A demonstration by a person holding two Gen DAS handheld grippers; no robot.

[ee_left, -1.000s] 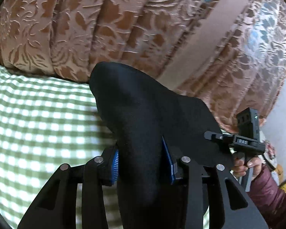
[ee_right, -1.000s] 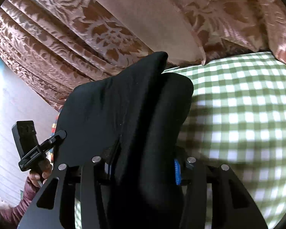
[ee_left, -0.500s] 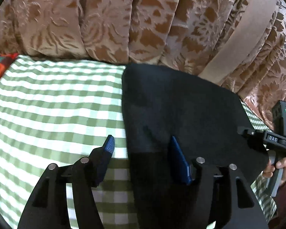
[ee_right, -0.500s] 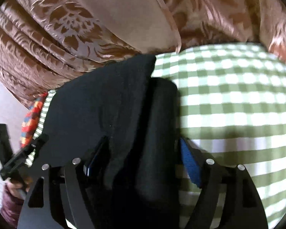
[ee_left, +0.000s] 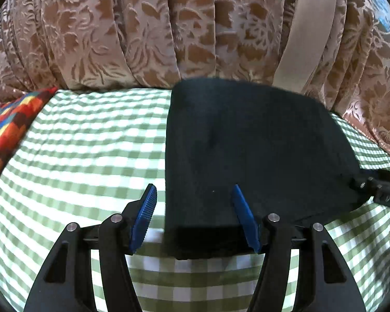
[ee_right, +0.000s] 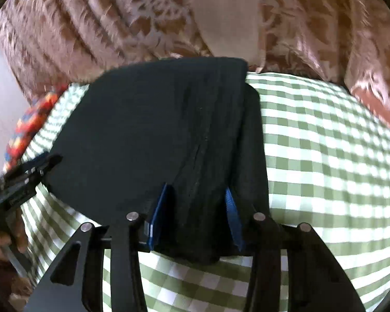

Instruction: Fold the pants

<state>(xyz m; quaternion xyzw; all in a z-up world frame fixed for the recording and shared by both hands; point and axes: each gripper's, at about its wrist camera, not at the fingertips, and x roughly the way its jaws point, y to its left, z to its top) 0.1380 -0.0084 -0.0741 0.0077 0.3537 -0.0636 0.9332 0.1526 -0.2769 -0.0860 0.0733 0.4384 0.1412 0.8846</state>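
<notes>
The black pants (ee_left: 247,143) lie folded flat on the green-and-white checked cloth (ee_left: 77,156). My left gripper (ee_left: 195,208) is open over the near left corner of the pants, its blue pads (ee_left: 145,208) spread wide and holding nothing. In the right wrist view the pants (ee_right: 148,130) lie flat too, with a thicker folded band along their right edge. My right gripper (ee_right: 196,213) is open, with its blue pads (ee_right: 158,213) either side of that band's near end. The right gripper's body shows at the far right of the left wrist view (ee_left: 377,189).
A brown patterned curtain (ee_left: 142,26) hangs right behind the surface, with a plain beige band (ee_left: 304,33) across it. A bright multicoloured patchwork cloth (ee_left: 7,130) lies at the far left edge. The checked cloth stretches wide to the left of the pants and to their right (ee_right: 325,156).
Both grippers lowered the lifted pants onto the cloth and opened, the left first. The pants went from hanging bunched in the jaws to lying flat.
</notes>
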